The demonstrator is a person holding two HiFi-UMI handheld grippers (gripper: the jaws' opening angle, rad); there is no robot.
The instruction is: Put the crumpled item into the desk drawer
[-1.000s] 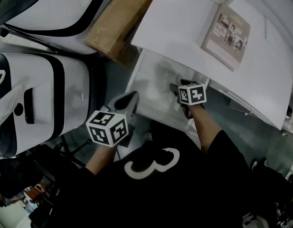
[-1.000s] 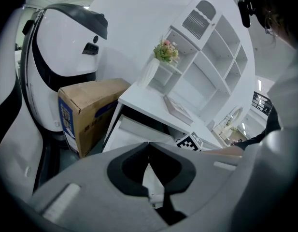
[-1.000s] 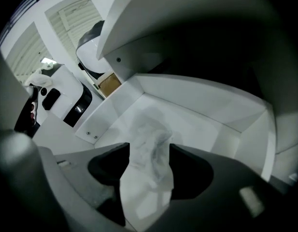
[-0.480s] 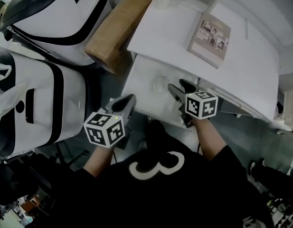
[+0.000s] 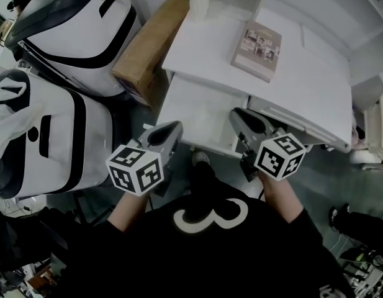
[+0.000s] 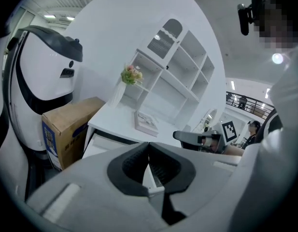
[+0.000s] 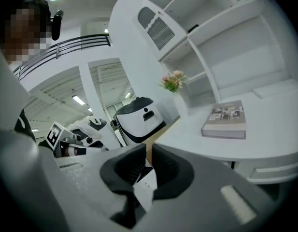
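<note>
**Head view.** Across the upper middle and right of the frame, a white rectangular bench (image 5: 303, 82), its long side slanting down to the right. On it, a thin grey-brown hardcover book (image 5: 256, 42) lying flat near the top centre, and a small white vase of flowers (image 5: 199, 2) at the top edge. Below the bench's left part, a shallow white pulled-out drawer (image 5: 200, 143), open toward the bottom of the frame. Crumpled item not told apart from the pale drawer floor, so long axis and heading not readable; in neither gripper. Just left of the drawer front, the left hand-held gripper (image 5: 174, 128), clenched, tips aimed up and right. At the drawer's right corner, the right hand-held gripper (image 5: 239, 118), tips aimed up and left. Beside the bench's left edge, a brown oblong cardboard box (image 5: 144, 51). Further left, two bulky white machines with black bands (image 5: 61, 36), filling that side. Grey floor (image 5: 359, 185) at the right.

**Left gripper view.** Dark ribbed pads pressed together at the tips, nothing gripped. Beyond, in the centre, bench and drawer seen nearly edge-on. Behind them, a tall white cubbyhole shelf unit (image 6: 180, 66) rising toward the upper right.

**Right gripper view.** Jaws closing, a thin slit left at the tips, no object between the pads. Book at centre right, flowers above it to the left, shelf unit across the top right. At upper left, a high hall with strip lights and a dark balcony railing (image 7: 66, 45).
</note>
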